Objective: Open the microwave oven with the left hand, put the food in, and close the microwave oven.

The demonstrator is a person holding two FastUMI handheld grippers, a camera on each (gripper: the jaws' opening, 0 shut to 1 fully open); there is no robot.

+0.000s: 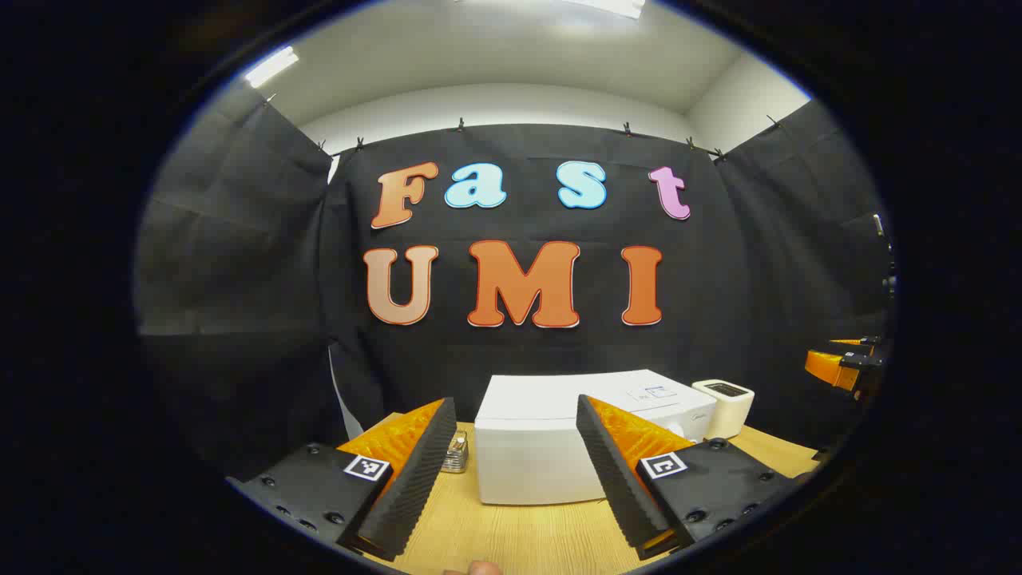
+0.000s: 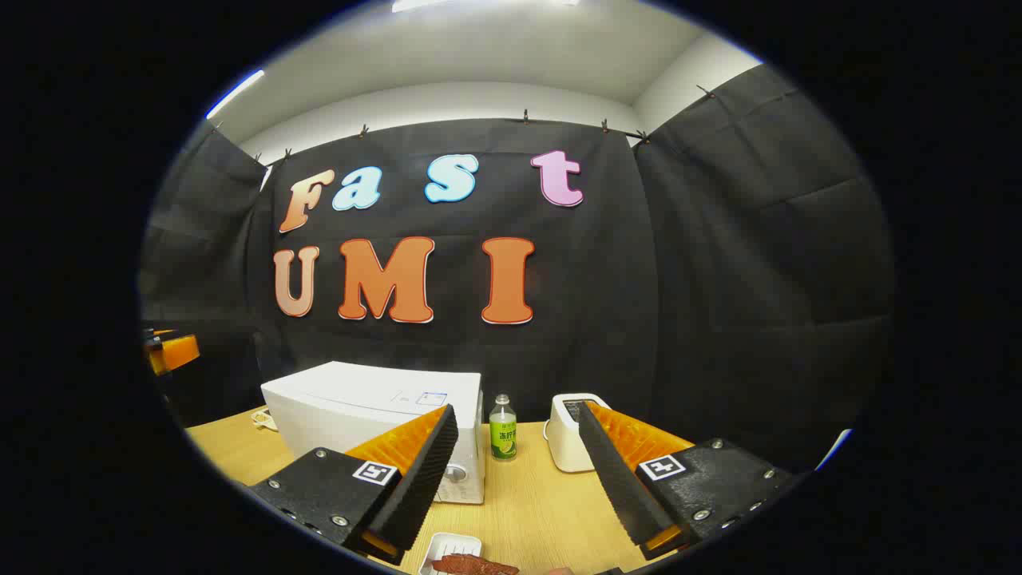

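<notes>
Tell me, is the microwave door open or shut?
Shut. The white microwave shows a flat, closed front in both views, nothing swung out. Both grippers, left and right, hang open, short of it.

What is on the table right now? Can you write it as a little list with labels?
table: light wooden tabletop
oven: white box-shaped microwave oven, door shut
food: reddish-brown piece in a small white tray, near the table's front edge
drink: small clear bottle with a green label, upright between the oven and toaster
toaster: small white toaster, right of the bottle
left gripper: jaws open, holding nothing, facing the oven
right gripper: jaws open, holding nothing, above the tray
</notes>
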